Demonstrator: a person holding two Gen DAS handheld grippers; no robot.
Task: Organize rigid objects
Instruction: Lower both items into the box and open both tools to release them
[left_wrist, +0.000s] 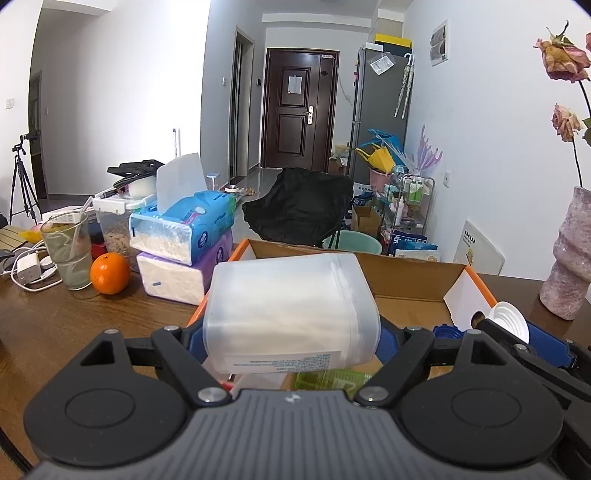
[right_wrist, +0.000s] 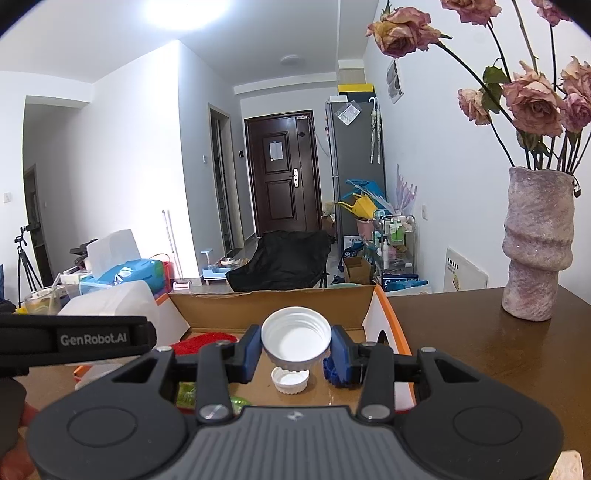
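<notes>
My left gripper (left_wrist: 291, 332) is shut on a translucent white plastic jar (left_wrist: 291, 310), held on its side above the open cardboard box (left_wrist: 406, 273). My right gripper (right_wrist: 295, 350) is shut on a white screw lid (right_wrist: 295, 338), its open side facing the camera, over the same box (right_wrist: 280, 302). That lid (left_wrist: 508, 319) and the right gripper's blue pads also show at the right of the left wrist view. On the box floor lie a smaller white cap (right_wrist: 290, 380), a blue cap (right_wrist: 328, 367), a red item (right_wrist: 205, 341) and green plastic pieces (right_wrist: 188, 395).
The box sits on a brown wooden table (left_wrist: 74, 325). Left of it are stacked tissue packs (left_wrist: 181, 240), an orange (left_wrist: 109, 274), a glass with a straw (left_wrist: 70, 254) and chargers. A pink vase (right_wrist: 535, 243) with dried roses stands at the right. A black chair (left_wrist: 303, 206) is behind.
</notes>
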